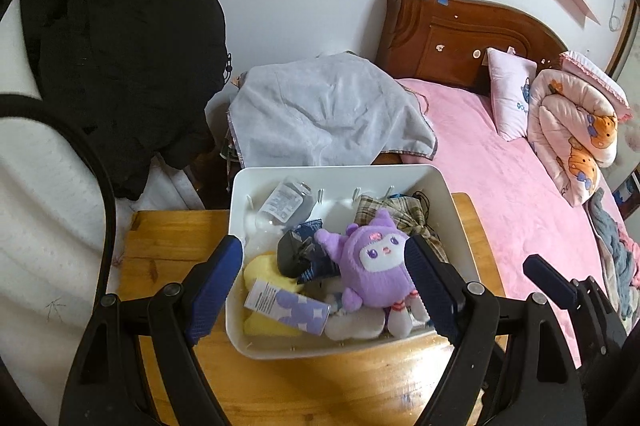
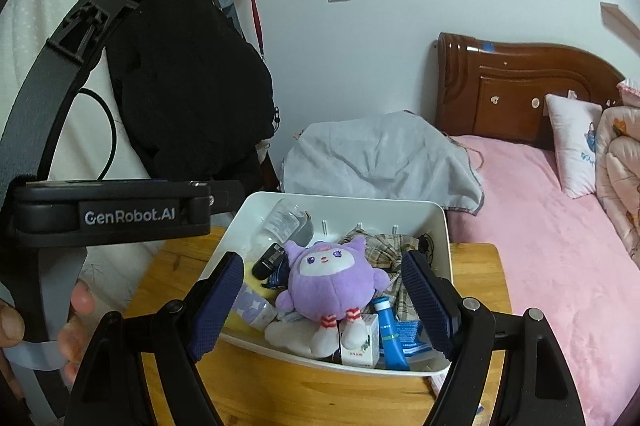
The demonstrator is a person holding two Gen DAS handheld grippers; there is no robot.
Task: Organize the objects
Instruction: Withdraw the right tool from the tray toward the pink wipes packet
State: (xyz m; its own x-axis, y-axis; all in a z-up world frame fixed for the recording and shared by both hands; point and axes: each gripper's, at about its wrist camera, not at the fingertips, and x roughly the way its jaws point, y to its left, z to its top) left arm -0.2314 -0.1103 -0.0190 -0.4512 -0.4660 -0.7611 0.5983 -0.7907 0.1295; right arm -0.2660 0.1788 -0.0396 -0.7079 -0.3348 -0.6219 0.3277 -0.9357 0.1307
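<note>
Left wrist view: the left tongs stand open and empty, the purple plush toy lying between them atop the clutter in the white bin on the worktop, head far, feet near. Right wrist view: the right tongs are likewise open and empty, framing the toy squarely; neither is clearly nearer.

Only readable text is showing up on the left gripper body: "GenRobot.AI" in white; box labels are staying too blurry.
</note>
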